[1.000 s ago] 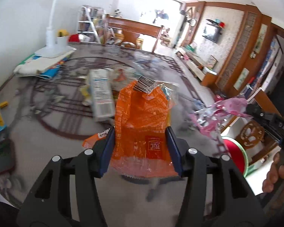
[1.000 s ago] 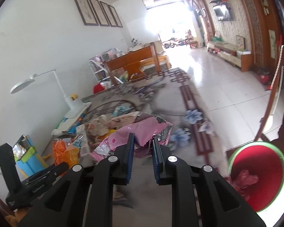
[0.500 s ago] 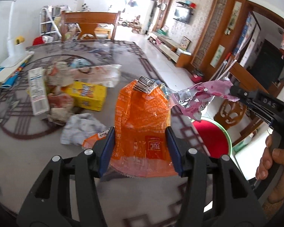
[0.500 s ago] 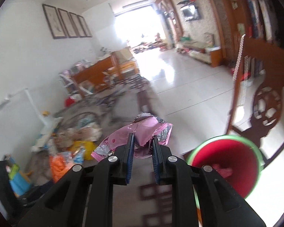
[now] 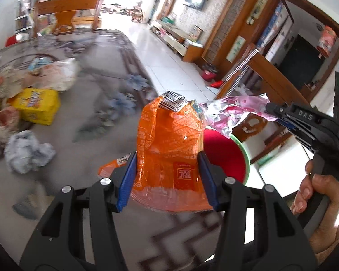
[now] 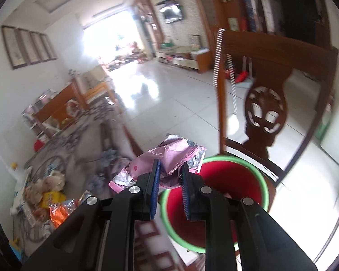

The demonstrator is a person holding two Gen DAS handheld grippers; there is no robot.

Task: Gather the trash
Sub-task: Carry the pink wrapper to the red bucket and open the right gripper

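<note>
My left gripper is shut on an orange snack bag and holds it above the table's right edge. My right gripper grips a crumpled pink foil wrapper, with its jaws slightly parted, just over the near rim of a red bin with a green rim. In the left wrist view the pink wrapper and the right gripper are at the right, above the red bin, which stands on a chair seat beside the table.
More trash lies on the grey patterned table: a yellow box, a crumpled white tissue, a pale bag. A carved wooden chair back rises behind the bin. Tiled floor lies beyond.
Both grippers swung right from the trash pile toward the table edge. The red bin now sits right under the pink wrapper, and my right jaws have parted a little.
</note>
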